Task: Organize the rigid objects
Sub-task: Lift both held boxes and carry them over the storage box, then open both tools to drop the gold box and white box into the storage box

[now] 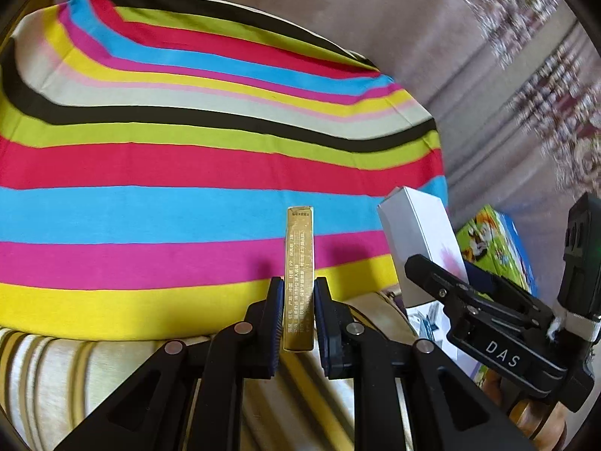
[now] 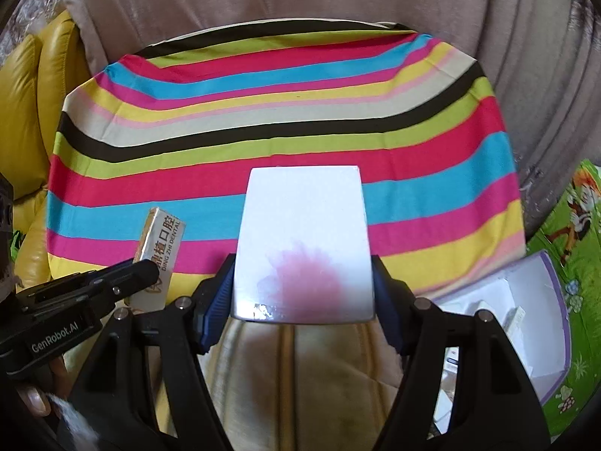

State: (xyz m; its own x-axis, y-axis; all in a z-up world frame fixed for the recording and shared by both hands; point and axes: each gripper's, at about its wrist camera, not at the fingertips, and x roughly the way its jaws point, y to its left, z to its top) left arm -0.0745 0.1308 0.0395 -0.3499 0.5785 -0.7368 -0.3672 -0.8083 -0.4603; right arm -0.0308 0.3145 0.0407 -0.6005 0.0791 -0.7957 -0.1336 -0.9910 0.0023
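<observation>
Two boxes held over a striped cloth [image 1: 188, 173]

Left wrist: left gripper [image 1: 298, 300] is clenched on a thin gold box [image 1: 298, 270] with small unreadable print; the right tool reads "DAS".
Right wrist: right gripper [image 2: 302, 285] grasps a white box [image 2: 304, 240] with a pink blot; the gold box reads "DING ZHI DENTAL", the left tool "GenRobot.AI".

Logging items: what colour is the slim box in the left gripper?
Gold slim box, clearest in the left wrist view.

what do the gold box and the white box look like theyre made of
Gold box: probably thin card with a metallic foil finish; it glints, has sharp folded edges and printed text.
White box: looks like matte or lightly coated card; flat face, crisp corners, pink printed blotch.
</observation>
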